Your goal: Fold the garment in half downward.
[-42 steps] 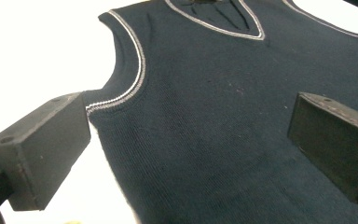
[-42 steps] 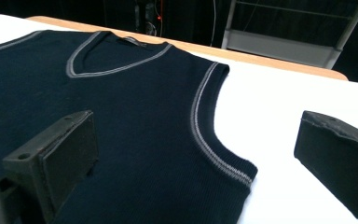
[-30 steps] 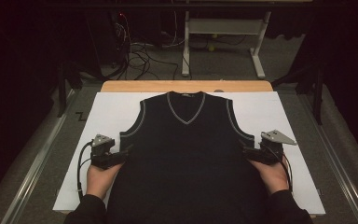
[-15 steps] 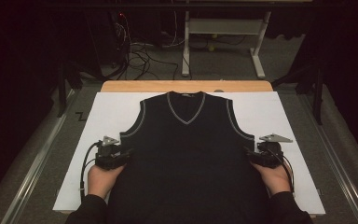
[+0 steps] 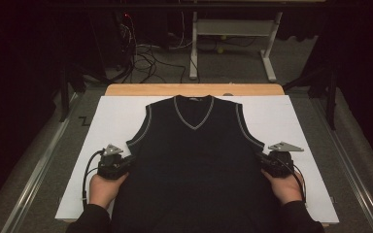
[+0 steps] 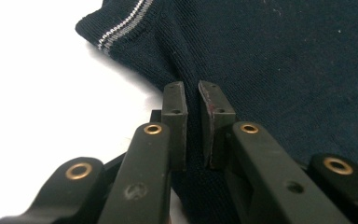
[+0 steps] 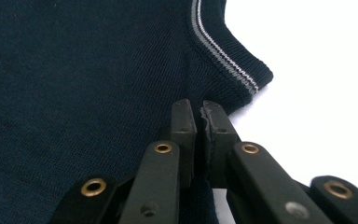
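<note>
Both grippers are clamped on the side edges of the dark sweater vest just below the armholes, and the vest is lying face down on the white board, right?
Not quite. The sweater vest lies face up: the high view shows its V-neck front with the striped trim. The rest holds: the left gripper and right gripper pinch its side edges just below the armholes, on the white board.

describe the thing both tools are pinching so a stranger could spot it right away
On the white board covering the table lies a dark navy sleeveless knit vest, spread flat, neck away from the person. Grey-white stripes trim its V-neck and armholes, and nothing else lies on the board.
</note>
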Demonstrator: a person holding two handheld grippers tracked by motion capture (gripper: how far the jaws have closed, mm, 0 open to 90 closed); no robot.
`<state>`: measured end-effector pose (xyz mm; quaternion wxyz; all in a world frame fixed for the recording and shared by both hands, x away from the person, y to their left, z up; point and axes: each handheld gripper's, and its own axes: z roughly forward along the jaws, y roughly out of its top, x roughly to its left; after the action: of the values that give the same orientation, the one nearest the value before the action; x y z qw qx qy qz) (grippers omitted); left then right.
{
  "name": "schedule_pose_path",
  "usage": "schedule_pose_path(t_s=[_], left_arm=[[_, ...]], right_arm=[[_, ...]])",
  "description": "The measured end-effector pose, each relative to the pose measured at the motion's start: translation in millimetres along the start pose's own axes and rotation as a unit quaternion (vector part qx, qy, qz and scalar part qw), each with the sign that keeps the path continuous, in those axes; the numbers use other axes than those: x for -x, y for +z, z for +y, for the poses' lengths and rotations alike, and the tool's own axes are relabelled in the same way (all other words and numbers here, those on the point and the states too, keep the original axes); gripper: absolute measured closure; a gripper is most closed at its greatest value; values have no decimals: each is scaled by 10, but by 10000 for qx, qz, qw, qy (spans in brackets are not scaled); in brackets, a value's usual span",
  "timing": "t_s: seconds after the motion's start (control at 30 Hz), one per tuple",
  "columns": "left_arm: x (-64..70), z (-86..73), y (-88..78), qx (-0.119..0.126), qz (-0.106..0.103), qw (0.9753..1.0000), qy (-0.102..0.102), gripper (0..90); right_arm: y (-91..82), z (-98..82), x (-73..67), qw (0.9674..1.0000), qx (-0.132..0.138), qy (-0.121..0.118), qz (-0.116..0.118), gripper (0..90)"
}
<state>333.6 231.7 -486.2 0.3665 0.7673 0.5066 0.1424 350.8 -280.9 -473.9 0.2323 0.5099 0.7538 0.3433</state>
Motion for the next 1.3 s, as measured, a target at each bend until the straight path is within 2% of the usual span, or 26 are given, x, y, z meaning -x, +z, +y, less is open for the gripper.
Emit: schedule_pose_path(t_s=[0.03, 0.13, 0.2, 0.27, 0.6, 0.73, 0.87, 0.93, 1.1, 1.3], left_arm=[[8, -10, -18, 8, 9, 10000, 77, 784], [12, -23, -45, 63, 25, 9999, 131, 785], [-11, -33, -107, 199, -58, 9998, 48, 786], [-13, -36, -126, 229, -76, 9997, 37, 786], [18, -113, -304, 205, -269, 9992, 221, 785], [33, -139, -340, 203, -343, 9989, 259, 785], [30, -181, -385, 165, -481, 9986, 130, 785], [49, -209, -408, 153, -498, 9985, 173, 785], [149, -314, -506, 58, -469, 9980, 426, 785], [213, -412, -604, 58, -521, 9973, 518, 786]], right_arm=[[-11, -5, 8, 10000, 29, -17, 3, 855], [-42, -11, 11, 10000, 98, 8, 17, 855], [-88, -20, 15, 9998, 198, -32, 28, 855], [-112, -31, 23, 9997, 232, -47, 55, 855], [-269, -144, 7, 9992, 281, -145, 224, 854], [-348, -191, -36, 9989, 294, -268, 242, 855], [-422, -262, -47, 9985, 284, -319, 347, 854], [-461, -299, -50, 9983, 274, -319, 394, 854], [-569, -394, -81, 9977, 296, -433, 434, 854], [-656, -480, -111, 9973, 285, -488, 461, 854]])
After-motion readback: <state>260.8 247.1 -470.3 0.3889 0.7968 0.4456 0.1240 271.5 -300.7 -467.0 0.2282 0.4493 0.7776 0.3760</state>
